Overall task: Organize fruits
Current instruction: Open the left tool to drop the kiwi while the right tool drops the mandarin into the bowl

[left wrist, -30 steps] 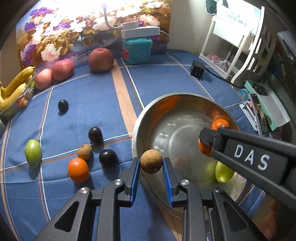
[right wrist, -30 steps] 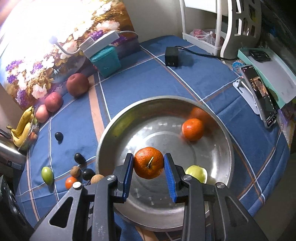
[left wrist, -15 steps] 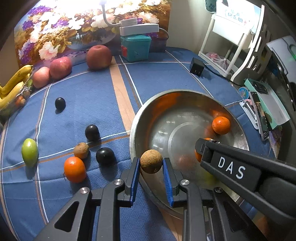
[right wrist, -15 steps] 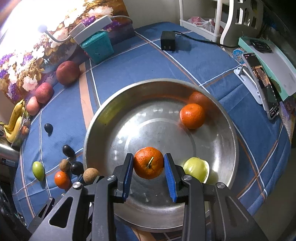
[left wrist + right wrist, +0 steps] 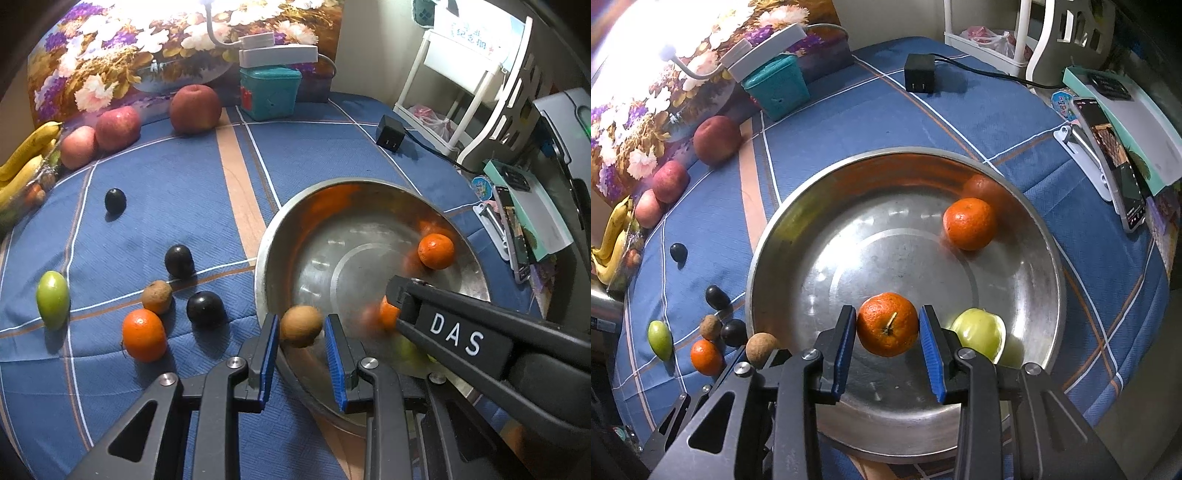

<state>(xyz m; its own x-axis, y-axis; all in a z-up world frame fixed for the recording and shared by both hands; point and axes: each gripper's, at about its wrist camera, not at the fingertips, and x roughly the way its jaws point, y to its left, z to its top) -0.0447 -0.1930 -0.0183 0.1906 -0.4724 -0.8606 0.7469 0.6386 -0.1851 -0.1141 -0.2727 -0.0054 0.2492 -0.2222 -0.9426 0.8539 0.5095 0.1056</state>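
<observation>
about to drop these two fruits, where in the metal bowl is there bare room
The round steel bowl is bare across its centre and left side, from the rim to the loose orange tangerine. The near-right is crowded: the pale green fruit sits beside the right gripper and its held tangerine.

I see a blue cloth [image 5: 871, 110] crossed by white and tan lines, with one broad tan stripe. The bowl [image 5: 1027, 206] is plain silver metal. Inside it lie an orange mandarin [image 5: 968, 223] and a pale green fruit [image 5: 979, 334]. My right tool [image 5: 888, 345] is black with blue pads, around an orange mandarin with a green stem [image 5: 887, 324]. My left tool [image 5: 300, 349] matches it, with a brown fruit [image 5: 300, 325]. A teal box [image 5: 269, 92] stands before a painting of white and purple flowers [image 5: 110, 62].
</observation>
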